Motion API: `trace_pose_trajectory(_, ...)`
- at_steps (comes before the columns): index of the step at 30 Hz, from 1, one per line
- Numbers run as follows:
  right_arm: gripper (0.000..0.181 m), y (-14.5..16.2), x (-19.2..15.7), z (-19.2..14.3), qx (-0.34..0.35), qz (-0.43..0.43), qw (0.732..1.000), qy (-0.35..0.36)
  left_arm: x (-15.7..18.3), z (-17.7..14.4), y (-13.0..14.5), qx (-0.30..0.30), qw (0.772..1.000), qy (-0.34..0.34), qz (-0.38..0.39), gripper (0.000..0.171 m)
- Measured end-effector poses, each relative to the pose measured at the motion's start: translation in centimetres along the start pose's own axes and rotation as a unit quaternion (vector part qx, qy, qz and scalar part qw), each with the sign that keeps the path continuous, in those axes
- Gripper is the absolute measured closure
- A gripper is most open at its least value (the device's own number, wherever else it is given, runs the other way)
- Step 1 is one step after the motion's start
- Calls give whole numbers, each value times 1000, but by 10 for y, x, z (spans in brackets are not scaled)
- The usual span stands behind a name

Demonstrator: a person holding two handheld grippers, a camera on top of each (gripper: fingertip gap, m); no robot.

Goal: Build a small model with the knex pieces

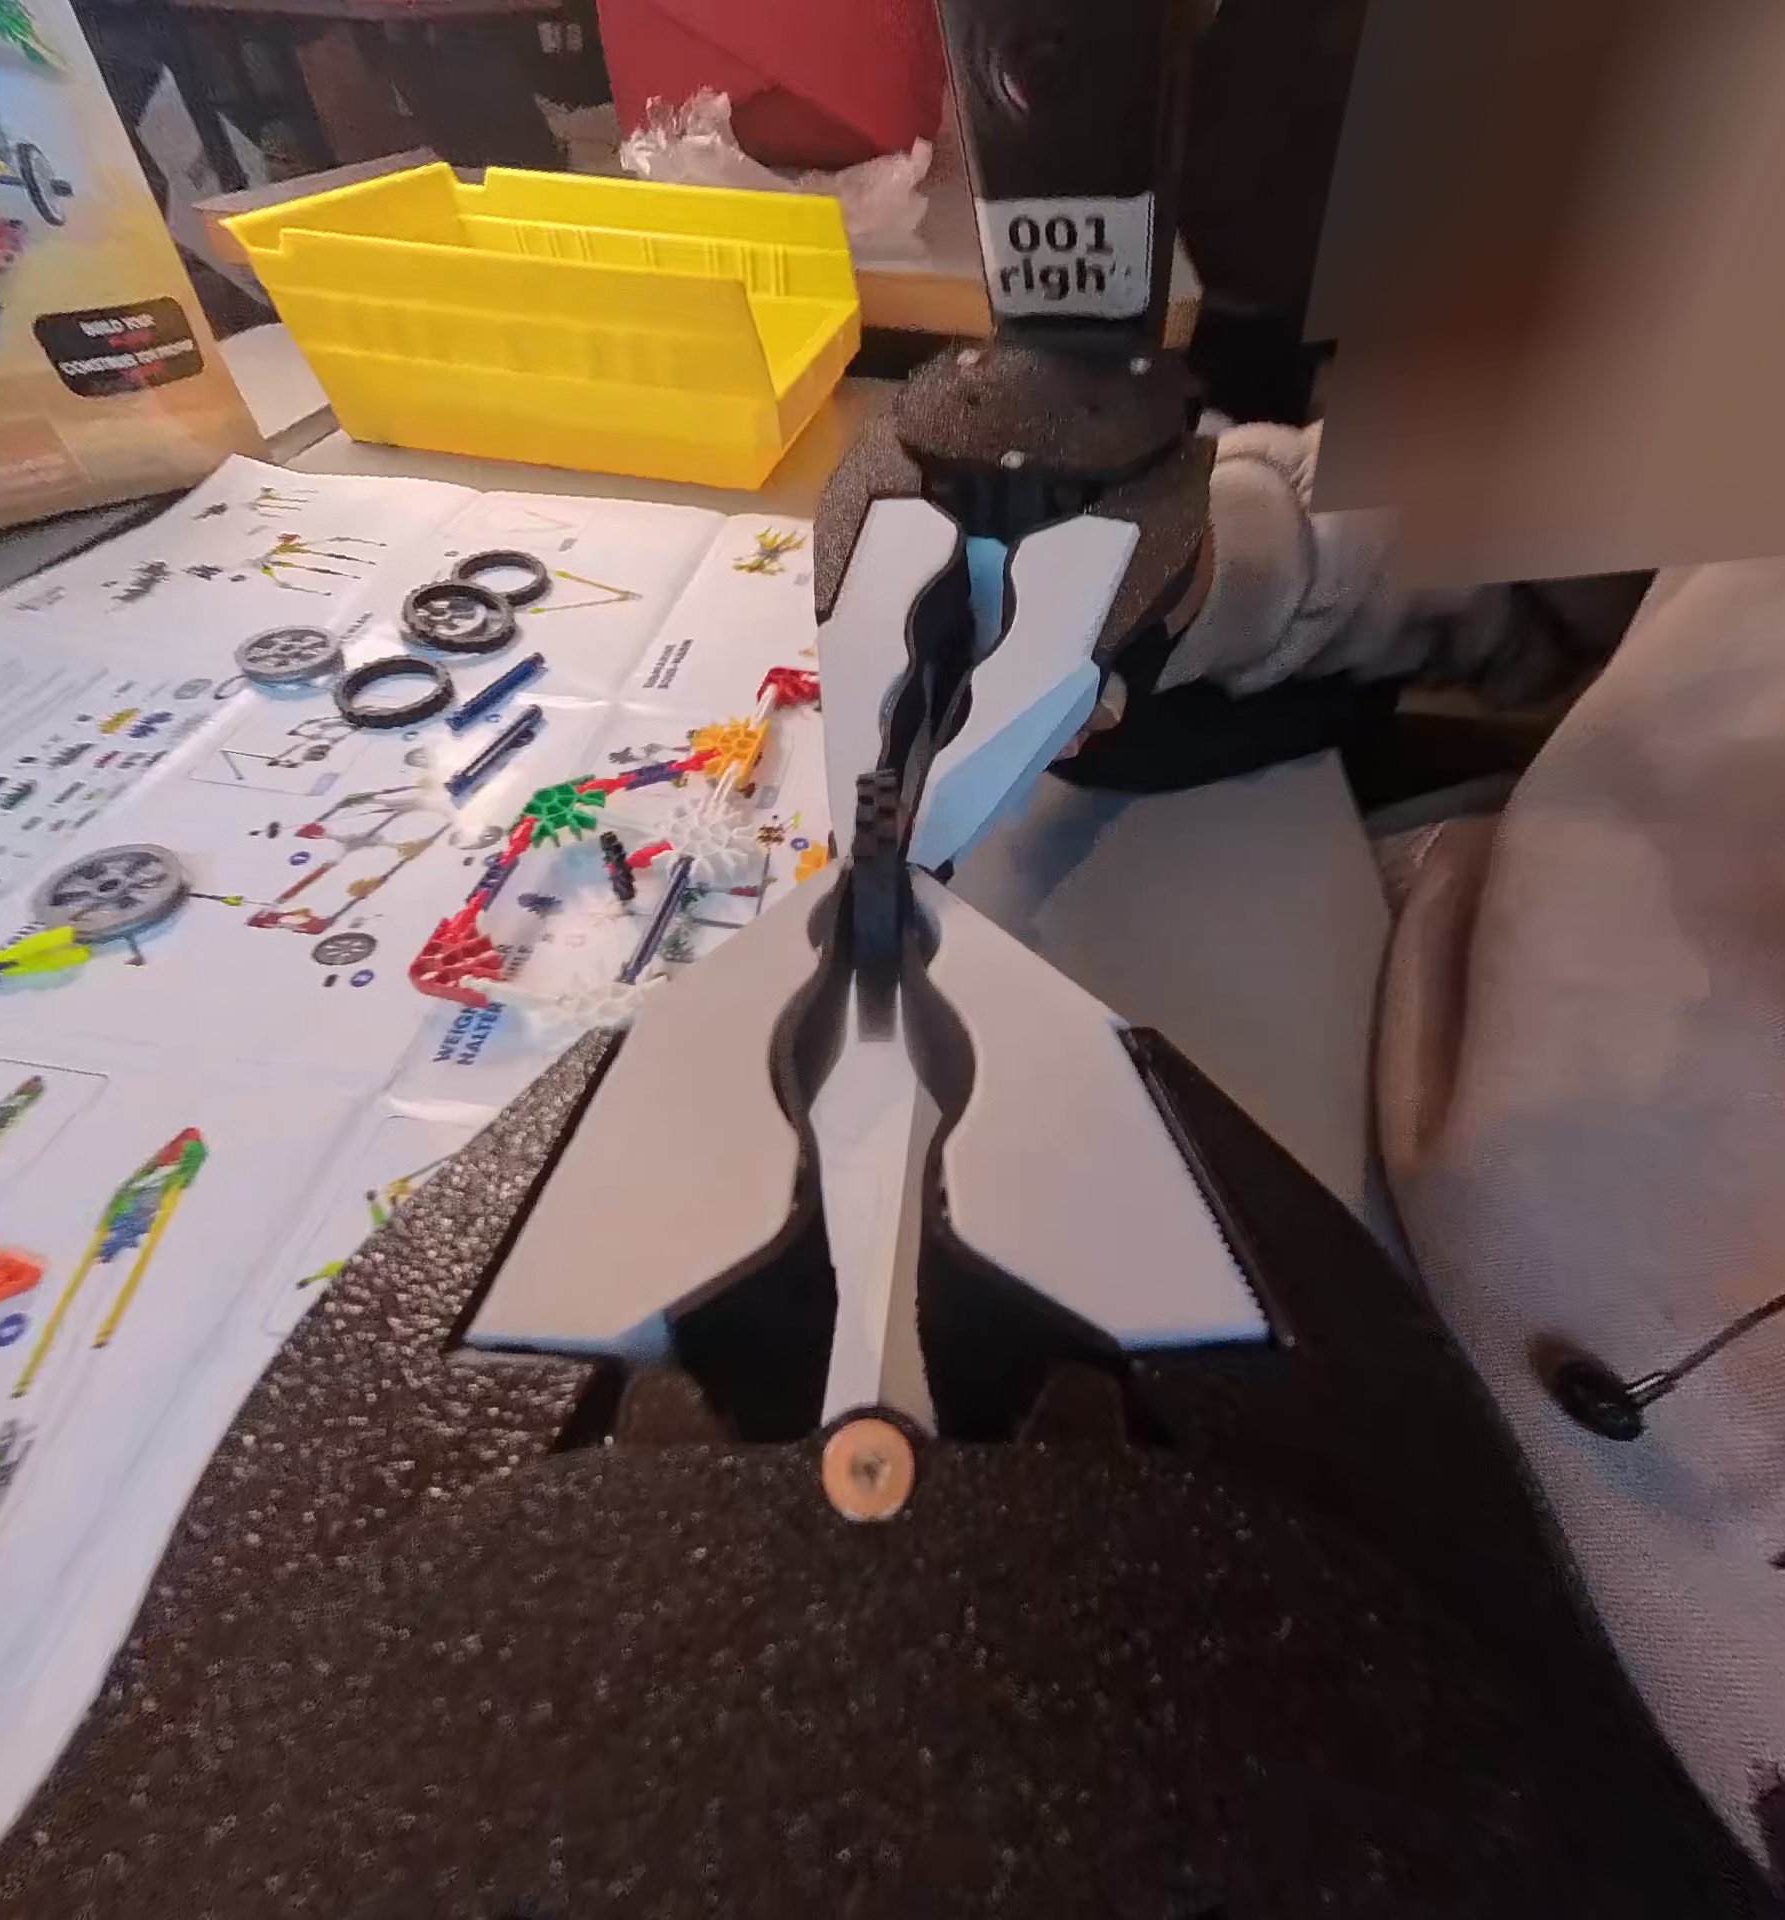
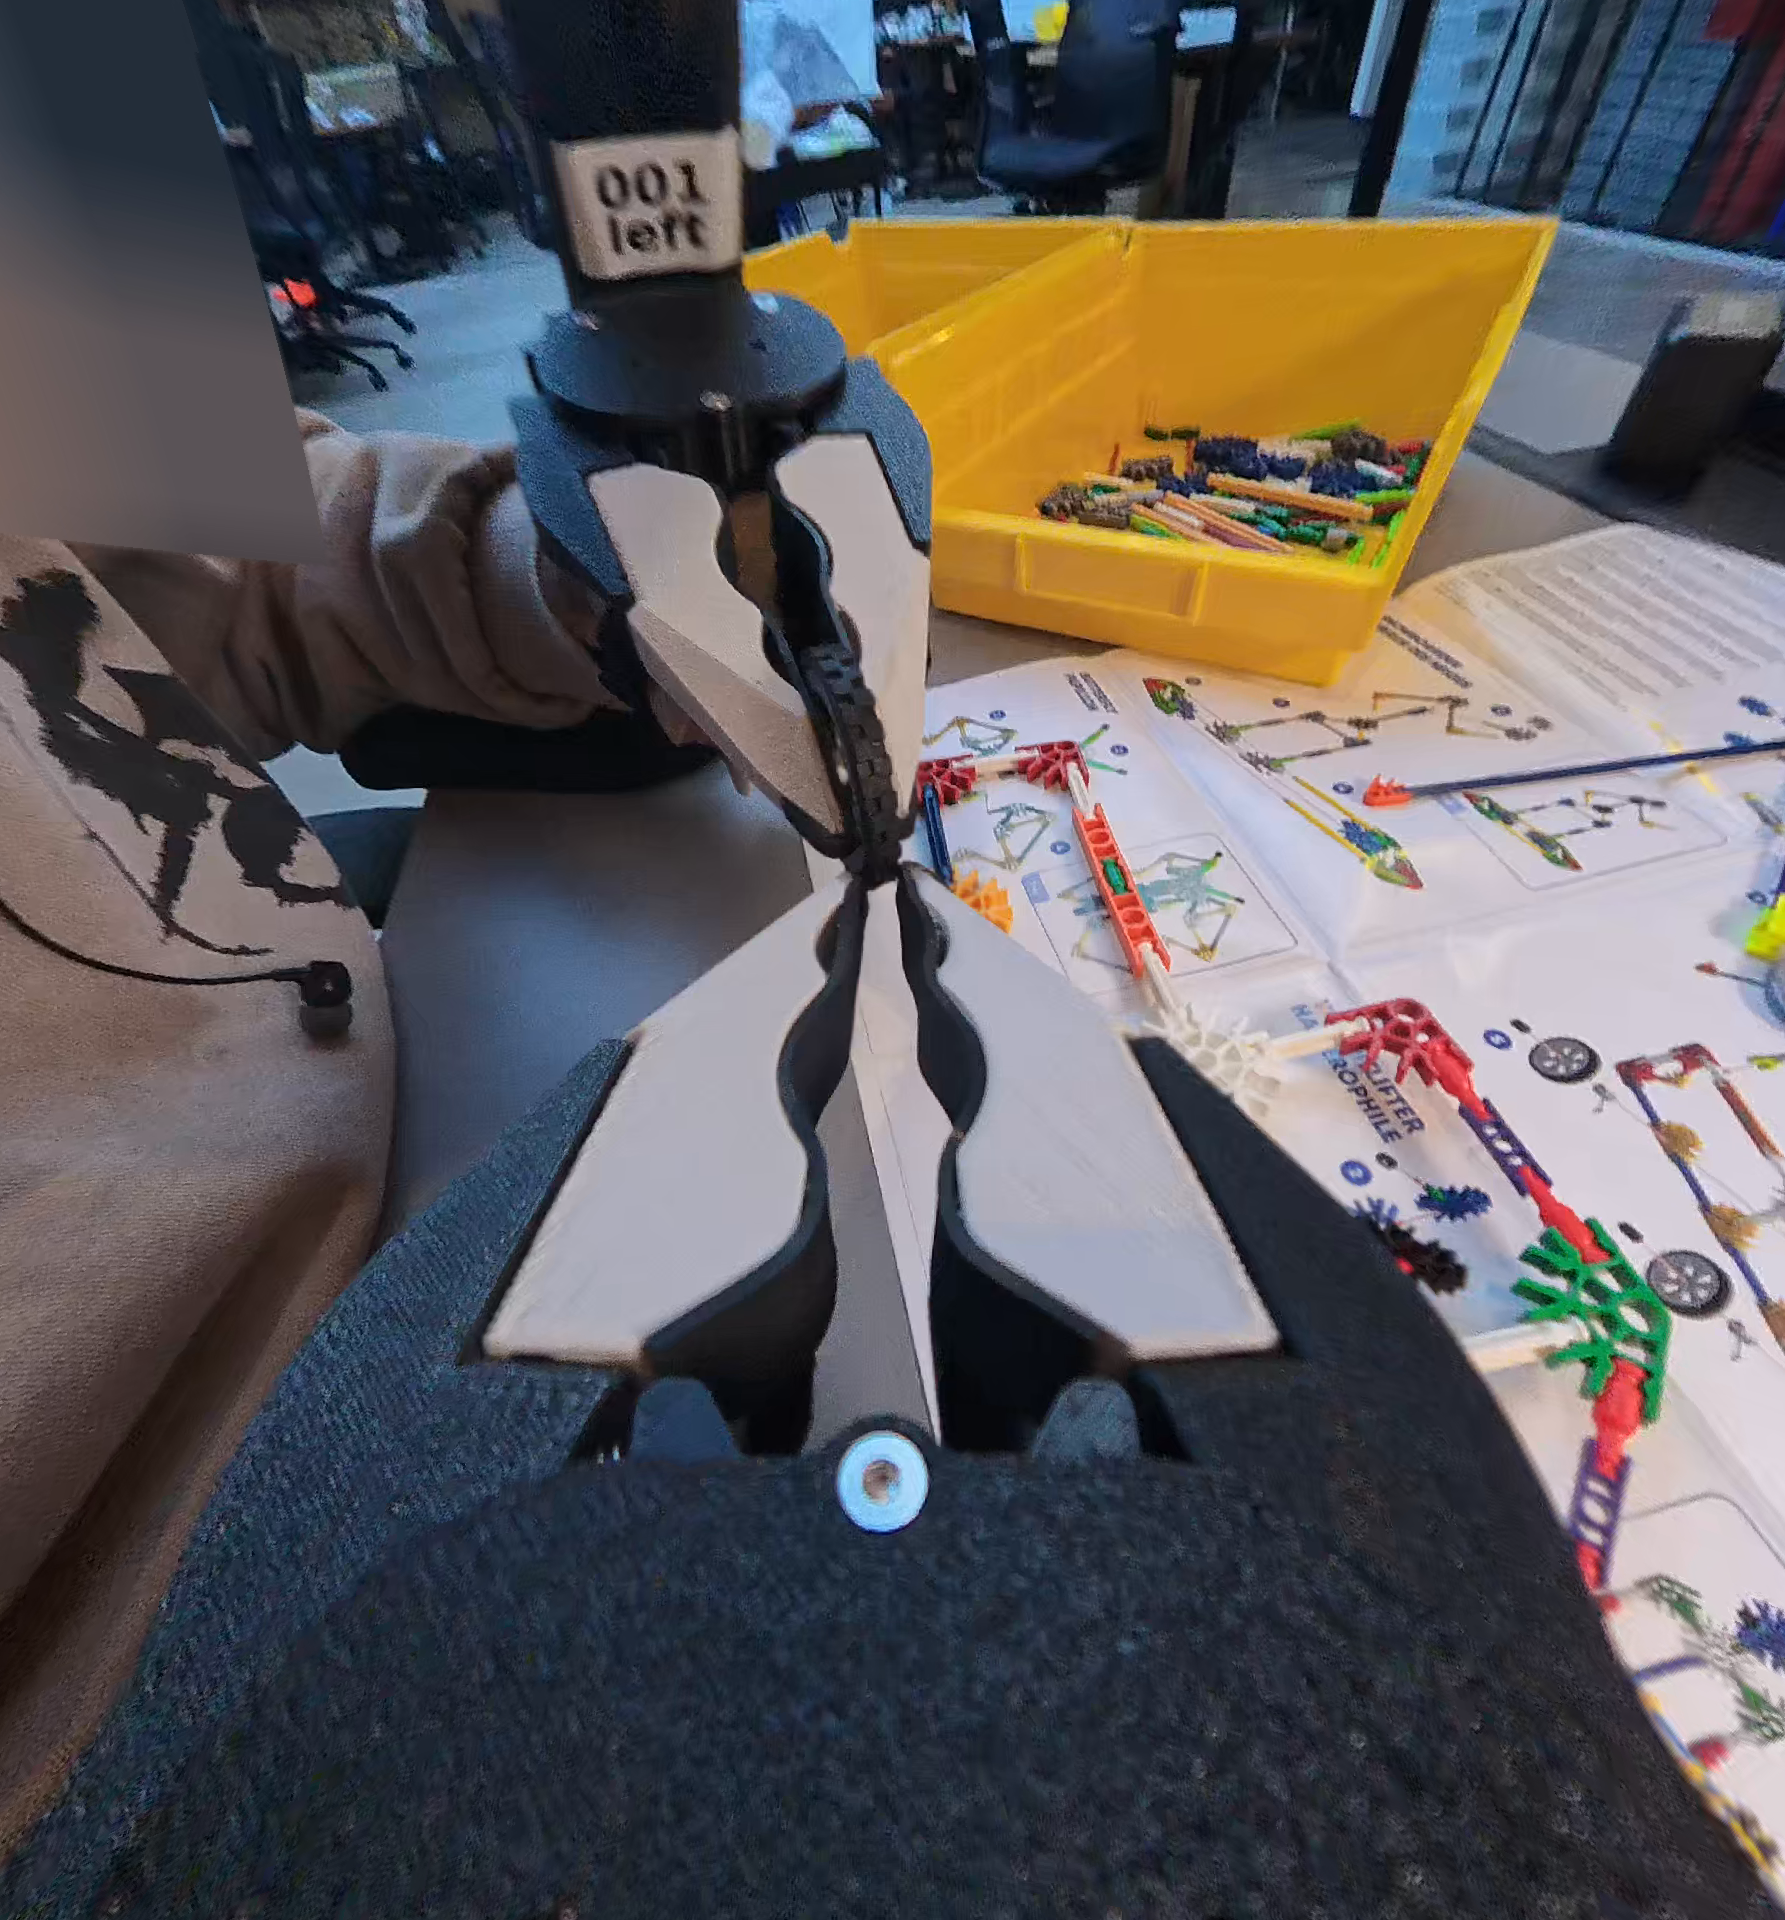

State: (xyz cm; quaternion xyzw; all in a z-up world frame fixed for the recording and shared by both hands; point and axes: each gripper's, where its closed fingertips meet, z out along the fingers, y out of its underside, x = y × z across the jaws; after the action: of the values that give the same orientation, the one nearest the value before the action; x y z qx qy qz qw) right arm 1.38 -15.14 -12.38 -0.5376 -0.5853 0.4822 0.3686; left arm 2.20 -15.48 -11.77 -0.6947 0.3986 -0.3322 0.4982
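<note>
My left gripper [image 1: 877, 883] is shut on a small black ribbed tyre [image 1: 875, 816] and holds it on edge above the table. In the right wrist view the left gripper [image 2: 862, 821] comes down from above with the tyre [image 2: 857, 748] between its pale fingers. My right gripper [image 2: 875, 883] meets it tip to tip, and its jaws are closed on the tyre's lower rim. In the left wrist view the right gripper [image 1: 898, 831] comes from the far side. A partly built model of coloured rods and connectors [image 1: 597, 862] lies on the sheet just beyond it [image 2: 1553, 1226].
A printed instruction sheet [image 1: 244, 1039] covers the table. On it lie loose black tyres [image 1: 394, 691], grey wheels [image 1: 111, 891] and blue rods [image 1: 493, 691]. A yellow bin [image 2: 1179, 582] holds several loose parts [image 2: 1252, 488]. A printed box [image 1: 26, 260] stands far left. A person's beige sweatshirt [image 2: 88, 1039] is close by. The tips of both grippers are at nearly the same place.
</note>
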Motion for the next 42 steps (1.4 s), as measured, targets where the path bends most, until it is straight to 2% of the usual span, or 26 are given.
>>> trace_pose_trajectory(2,167,-14,-4,-9,39,16,999,-33,2,-1,-5,16,999,22,-25,168)
trace_pose_trajectory(5,168,-22,-9,-16,70,30,995,-59,10,1,-6,24,998,49,-41,168)
trace_pose_trajectory(7,178,-21,-12,-16,70,37,994,-73,14,3,-7,23,998,54,-37,168)
trace_pose_trajectory(13,177,-22,-18,-17,77,57,990,-102,20,3,-7,20,997,65,-30,168)
trace_pose_trajectory(16,170,-21,-23,-16,71,56,989,-119,28,5,-3,7,997,78,-14,168)
trace_pose_trajectory(19,175,-16,-32,-14,55,47,988,-139,33,7,2,-6,997,79,10,168)
trace_pose_trajectory(24,177,-21,-19,-11,59,3,996,-70,20,7,-1,0,999,34,12,168)
trace_pose_trajectory(29,176,-28,2,-9,64,-54,995,56,-4,8,-6,10,997,-72,20,168)
trace_pose_trajectory(32,176,-33,9,-10,64,-123,980,143,-12,8,-11,23,992,-119,18,168)
trace_pose_trajectory(36,176,-40,10,-11,60,-193,959,200,-13,6,-17,53,991,-120,-10,168)
trace_pose_trajectory(39,175,-41,10,-9,73,-163,968,174,-13,6,-18,67,993,-91,-44,168)
trace_pose_trajectory(42,174,-42,3,-12,113,-56,990,61,-3,7,-21,86,993,-35,-69,168)
